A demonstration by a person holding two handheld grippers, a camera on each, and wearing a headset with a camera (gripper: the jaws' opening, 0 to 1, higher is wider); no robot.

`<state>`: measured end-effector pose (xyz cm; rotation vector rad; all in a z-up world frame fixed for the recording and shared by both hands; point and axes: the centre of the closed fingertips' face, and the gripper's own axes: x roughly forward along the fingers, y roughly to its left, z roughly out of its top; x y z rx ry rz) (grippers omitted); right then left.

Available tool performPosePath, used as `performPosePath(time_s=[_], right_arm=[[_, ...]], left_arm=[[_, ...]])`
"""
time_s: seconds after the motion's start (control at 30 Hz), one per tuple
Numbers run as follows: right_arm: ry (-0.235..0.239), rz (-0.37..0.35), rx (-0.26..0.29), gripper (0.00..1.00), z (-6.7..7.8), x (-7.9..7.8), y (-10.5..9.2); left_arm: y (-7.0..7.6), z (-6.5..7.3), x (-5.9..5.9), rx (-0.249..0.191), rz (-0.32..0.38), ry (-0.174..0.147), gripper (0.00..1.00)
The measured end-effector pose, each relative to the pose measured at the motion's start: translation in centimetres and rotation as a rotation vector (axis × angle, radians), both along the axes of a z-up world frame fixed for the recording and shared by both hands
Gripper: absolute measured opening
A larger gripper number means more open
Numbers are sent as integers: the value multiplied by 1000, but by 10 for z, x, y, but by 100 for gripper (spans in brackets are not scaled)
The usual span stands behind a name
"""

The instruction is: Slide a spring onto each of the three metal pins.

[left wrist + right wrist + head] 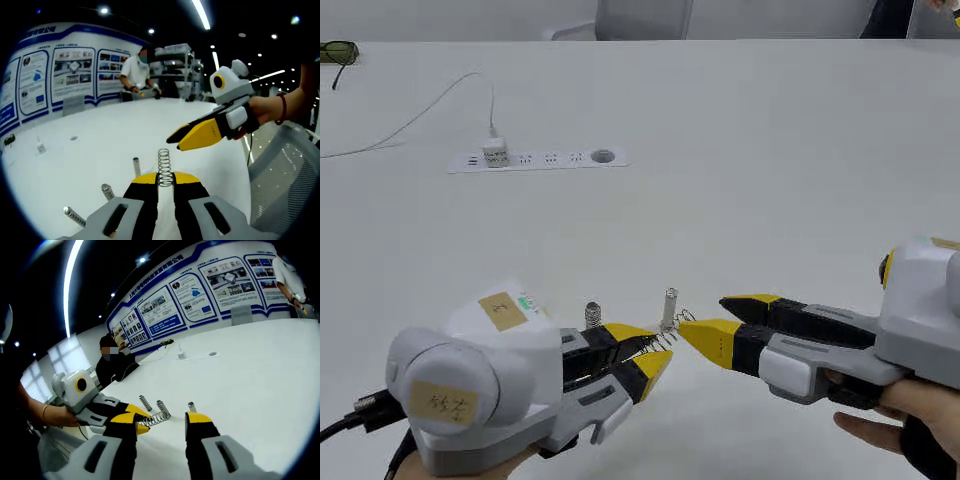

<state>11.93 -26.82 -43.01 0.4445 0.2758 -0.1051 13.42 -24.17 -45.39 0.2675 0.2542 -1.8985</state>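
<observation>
Two pins (107, 191) are already loaded; the left claw (165, 177) is gripping the last spring (164, 164) just beside the bare pin (136, 166) on the tabletop (100, 130), while the right claw (705, 315) is hovering wide and empty. Next, I judge, the coil needs centring over that pin.

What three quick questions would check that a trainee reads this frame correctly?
1. True or false: the left tool is shut on a spring.
2. How many of the pins already carry a spring? A one; B two; C three.
3. Fill in: the right tool has its jaws ____.
Key: 1 true. 2 B; the third pin is bare. 3 open.
</observation>
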Motion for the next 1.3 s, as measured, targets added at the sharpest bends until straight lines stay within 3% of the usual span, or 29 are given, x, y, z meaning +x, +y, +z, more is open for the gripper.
performPosePath(time_s=[0.07,0.17,0.33,0.53,0.87,1.23,1.3], right_arm=[[-22,9,45,37,1,2,4],[-17,16,55,34,-1,2,6],[-41,32,104,30,1,4,13],[-47,48,148,27,-1,6,18],[-114,60,260,20,10,9,24],[-153,82,318,15,19,10,29],[-164,90,308,14,21,10,30]], left_arm=[[3,3,-2,-17,-1,11,10],[7,7,-5,-38,-12,14,10],[11,7,-5,-47,-15,-12,10],[14,15,-8,-80,-23,12,10],[17,26,-16,-124,-53,47,10],[20,35,-15,-153,-56,73,10],[20,36,-15,-147,-47,98,10]])
